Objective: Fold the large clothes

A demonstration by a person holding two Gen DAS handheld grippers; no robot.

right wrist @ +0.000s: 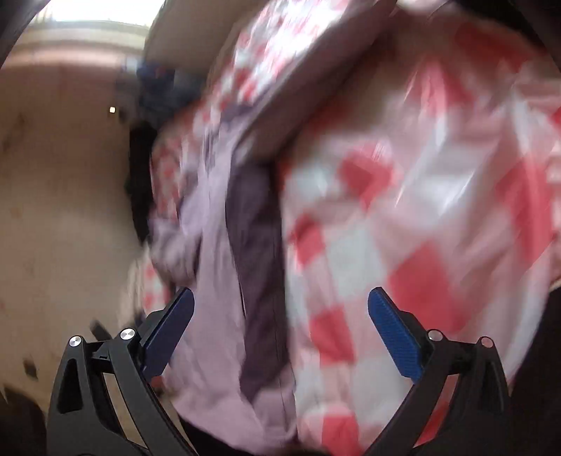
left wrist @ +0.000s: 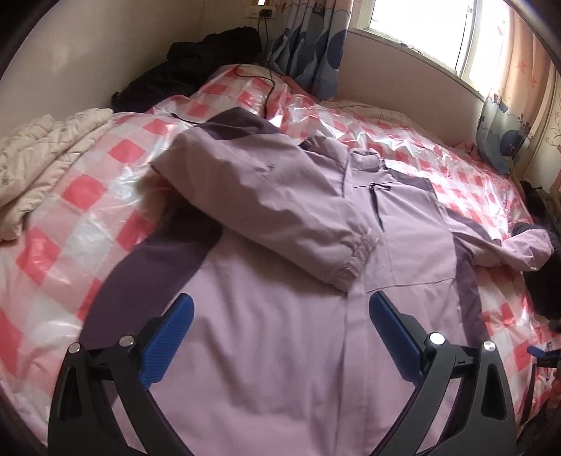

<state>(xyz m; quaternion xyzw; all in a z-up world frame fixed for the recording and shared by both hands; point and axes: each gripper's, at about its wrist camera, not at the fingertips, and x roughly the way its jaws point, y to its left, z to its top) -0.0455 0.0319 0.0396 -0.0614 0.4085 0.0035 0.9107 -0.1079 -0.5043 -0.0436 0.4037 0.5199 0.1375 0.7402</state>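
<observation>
While your left gripper (left wrist: 280,308) and right gripper (right wrist: 280,305) gape empty, the lilac padded jacket (left wrist: 280,217) spreads beyond both fingertips on the pink-checked plastic-covered bed (left wrist: 80,196), window (left wrist: 420,24) farther.

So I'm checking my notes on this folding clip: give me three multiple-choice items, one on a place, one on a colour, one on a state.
1. Where does the jacket lie?
A on the bed cover
B on a chair
C on the floor

2. What colour are the bed cover's squares?
A green
B red and white
C black

3. How is the left gripper?
A shut on a sleeve
B open, holding nothing
C shut on a cable

Answers: 1 A, checked cover surrounds it; 2 B, plainly seen; 3 B, the fingers stand wide apart.
</observation>
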